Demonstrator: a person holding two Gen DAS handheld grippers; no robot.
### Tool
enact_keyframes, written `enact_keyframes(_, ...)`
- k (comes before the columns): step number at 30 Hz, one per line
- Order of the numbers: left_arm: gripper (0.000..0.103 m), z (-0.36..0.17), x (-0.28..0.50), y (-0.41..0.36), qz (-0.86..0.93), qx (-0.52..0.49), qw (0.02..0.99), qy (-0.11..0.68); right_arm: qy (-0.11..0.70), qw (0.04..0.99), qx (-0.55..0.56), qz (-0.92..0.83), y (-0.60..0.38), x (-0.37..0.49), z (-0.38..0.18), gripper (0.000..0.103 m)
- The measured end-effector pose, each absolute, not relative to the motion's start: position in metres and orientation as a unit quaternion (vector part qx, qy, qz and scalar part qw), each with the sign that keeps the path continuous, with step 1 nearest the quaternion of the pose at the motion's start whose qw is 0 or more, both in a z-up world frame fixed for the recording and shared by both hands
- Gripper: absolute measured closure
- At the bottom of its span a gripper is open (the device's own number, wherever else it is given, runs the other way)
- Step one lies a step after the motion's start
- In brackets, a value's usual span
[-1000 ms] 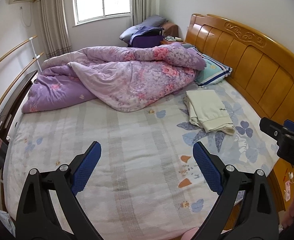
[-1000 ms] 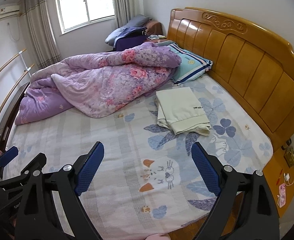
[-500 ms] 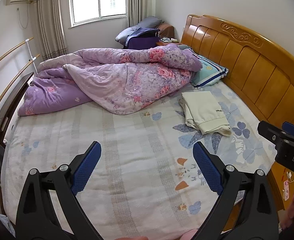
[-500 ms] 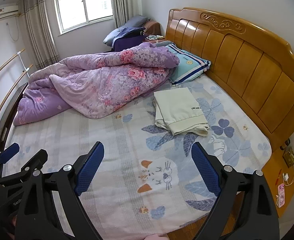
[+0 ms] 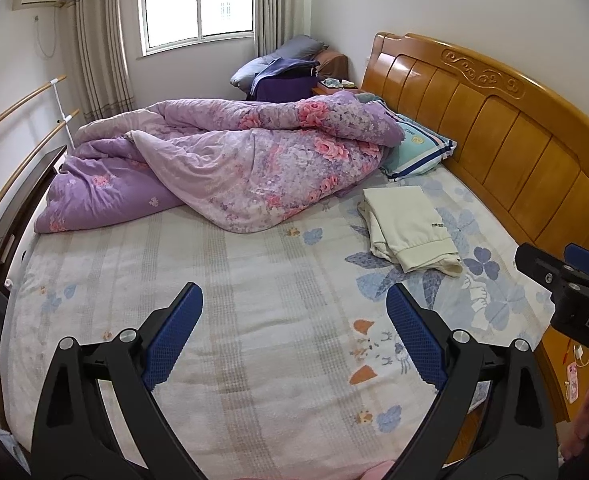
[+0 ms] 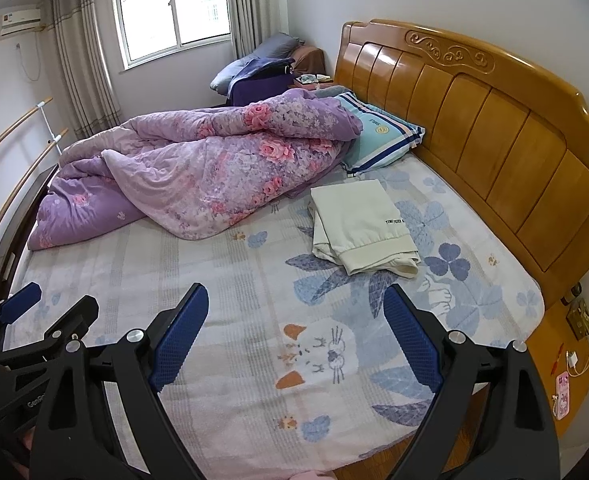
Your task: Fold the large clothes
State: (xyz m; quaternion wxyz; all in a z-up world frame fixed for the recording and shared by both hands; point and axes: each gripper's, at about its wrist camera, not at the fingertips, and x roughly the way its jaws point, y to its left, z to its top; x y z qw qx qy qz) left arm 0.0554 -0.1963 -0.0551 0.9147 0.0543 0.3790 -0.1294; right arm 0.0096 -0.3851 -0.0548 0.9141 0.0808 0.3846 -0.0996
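- Left gripper (image 5: 294,336) and right gripper (image 6: 296,334) are being held above the bed (image 5: 254,280), jaws spread wide, nothing gripped.
- Cream garment (image 6: 360,226) is lying folded near the headboard (image 6: 474,120), beside the quilt (image 6: 198,172).
- Judged: corners are best being pinched singly, layers kept aligned.

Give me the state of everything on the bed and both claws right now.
Left claw: open, empty, above the sheet.
Right claw: open, empty.
Cream garment: folded, lying flat near the headboard.
Purple quilt: rumpled, heaped, unfolded.
Striped pillow: partly under the quilt.
Curtains: drawn open.
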Motion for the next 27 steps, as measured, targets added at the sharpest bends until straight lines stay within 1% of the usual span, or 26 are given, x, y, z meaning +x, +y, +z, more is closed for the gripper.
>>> enact_keyframes(27,0.009,-0.048,0.069,-0.204,-0.119,0.056,0.918,0.373,0.380,0.917,0.078,-0.097,-0.390,0.018,-0.050,0.017)
